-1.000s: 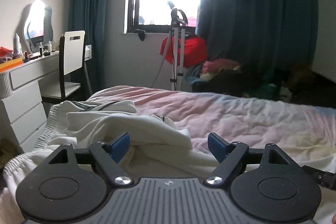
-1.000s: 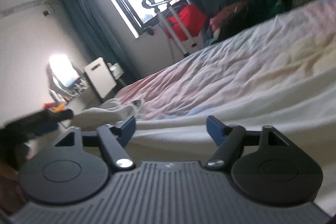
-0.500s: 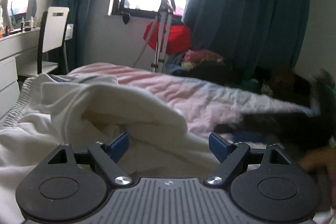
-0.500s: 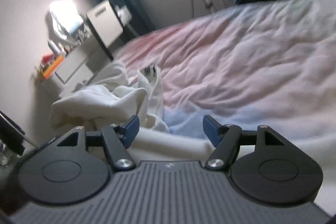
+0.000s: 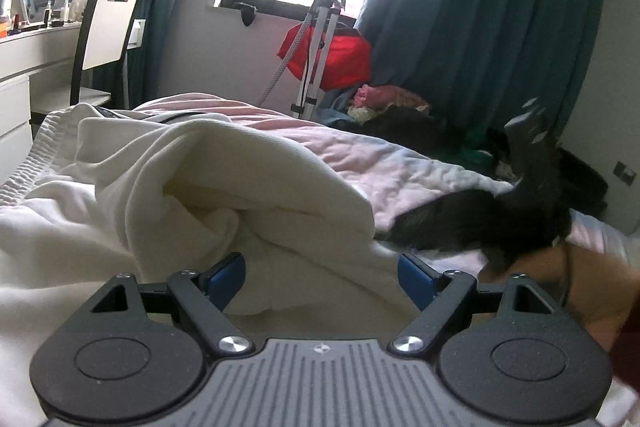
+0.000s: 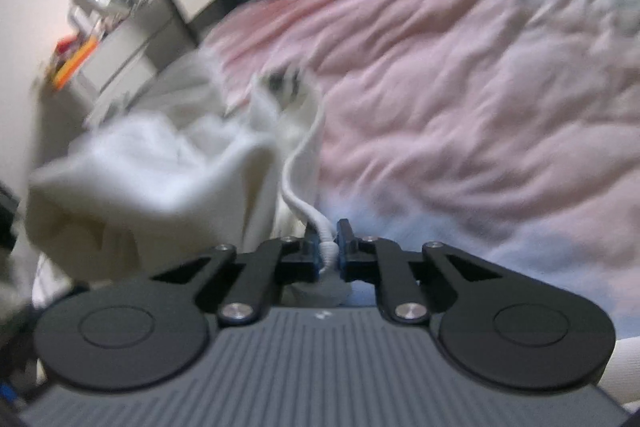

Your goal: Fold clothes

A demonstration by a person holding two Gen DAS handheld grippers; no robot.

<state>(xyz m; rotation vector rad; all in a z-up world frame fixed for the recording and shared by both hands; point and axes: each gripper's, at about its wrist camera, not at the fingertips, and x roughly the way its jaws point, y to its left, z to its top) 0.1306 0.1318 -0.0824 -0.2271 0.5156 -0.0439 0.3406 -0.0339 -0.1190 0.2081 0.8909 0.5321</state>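
Folding has barely begun. The white garment [image 5: 192, 179] lies crumpled on the pink bedspread [image 6: 460, 75], at its dresser-side edge. Right gripper [image 6: 329, 250]: jaws closing, pinching a white hem edge. Left gripper [image 5: 320, 277]: jaws wide, straddling bunched cloth, gripping nothing.

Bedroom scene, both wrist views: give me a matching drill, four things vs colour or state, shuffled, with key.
Things:
1. left gripper
2. right gripper
3. chair
4. curtains

Colour or state:
A. dark teal
B. closing on an edge of the white garment
C. open, no cloth pinched
D. white back, dark frame

Pairs: 1-C, 2-B, 3-D, 4-A
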